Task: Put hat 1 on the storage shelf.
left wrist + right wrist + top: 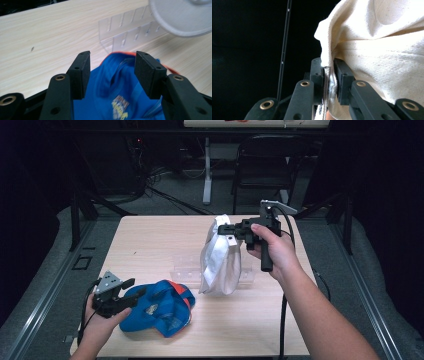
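Your right gripper pinches the white cap aloft at 1 o'clock, its underside hidden. Your left gripper, spread, hovers over the blue cap at 7 o'clock on the table.

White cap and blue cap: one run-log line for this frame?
right tool shut on white cap, held up over clear rack | left tool open, at blue cap on table

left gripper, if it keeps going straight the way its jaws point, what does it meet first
The left gripper, jaws open, would most likely meet the blue cap first: the cap lies right between and ahead of its jaws. Beyond it stand the clear plastic rack and the white cap, though depth is hard to judge.
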A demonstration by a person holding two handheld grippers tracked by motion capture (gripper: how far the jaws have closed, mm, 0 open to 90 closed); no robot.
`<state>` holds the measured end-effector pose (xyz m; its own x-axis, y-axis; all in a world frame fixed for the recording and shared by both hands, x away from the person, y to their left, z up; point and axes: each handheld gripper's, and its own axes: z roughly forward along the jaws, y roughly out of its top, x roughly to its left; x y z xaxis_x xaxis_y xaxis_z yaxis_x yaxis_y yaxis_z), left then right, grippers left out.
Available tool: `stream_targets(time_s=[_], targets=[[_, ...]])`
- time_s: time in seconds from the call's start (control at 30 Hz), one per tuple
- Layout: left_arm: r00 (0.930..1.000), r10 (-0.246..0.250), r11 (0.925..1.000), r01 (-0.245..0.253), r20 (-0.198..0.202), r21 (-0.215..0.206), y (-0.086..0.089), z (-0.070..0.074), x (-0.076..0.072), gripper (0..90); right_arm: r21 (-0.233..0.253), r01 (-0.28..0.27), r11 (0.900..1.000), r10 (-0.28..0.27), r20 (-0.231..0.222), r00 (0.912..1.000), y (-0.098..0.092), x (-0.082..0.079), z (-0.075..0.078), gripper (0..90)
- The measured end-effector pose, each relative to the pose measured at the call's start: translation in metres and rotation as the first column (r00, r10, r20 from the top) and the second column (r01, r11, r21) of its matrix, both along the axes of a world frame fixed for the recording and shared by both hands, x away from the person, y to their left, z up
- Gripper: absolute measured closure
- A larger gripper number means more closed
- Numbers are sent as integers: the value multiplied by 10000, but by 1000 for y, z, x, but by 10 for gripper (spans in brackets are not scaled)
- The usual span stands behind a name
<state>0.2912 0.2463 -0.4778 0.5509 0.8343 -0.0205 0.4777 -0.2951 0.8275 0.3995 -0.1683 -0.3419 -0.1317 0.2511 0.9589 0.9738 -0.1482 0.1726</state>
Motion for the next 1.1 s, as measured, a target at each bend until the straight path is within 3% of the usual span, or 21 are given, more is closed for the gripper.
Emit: stream_targets(time_s=[0.47,0.8,1.03,1.1], targets=[[9947,-957,9954,957,365,22,-53,18,16,467,-211,90,9997,-92,-62,9999,18,15,2,790],[9840,-1597,9870,1605,791,-36,-81,33,12,448,-141,264,9996,-266,-126,9996,32,28,4,790],[9727,-2182,9757,2157,794,382,-102,35,10,414,-105,367,9993,-368,-118,9993,39,33,7,790],[9682,-2351,9707,2293,858,722,-114,32,12,412,-146,404,9991,-406,-113,9991,42,34,7,790]])
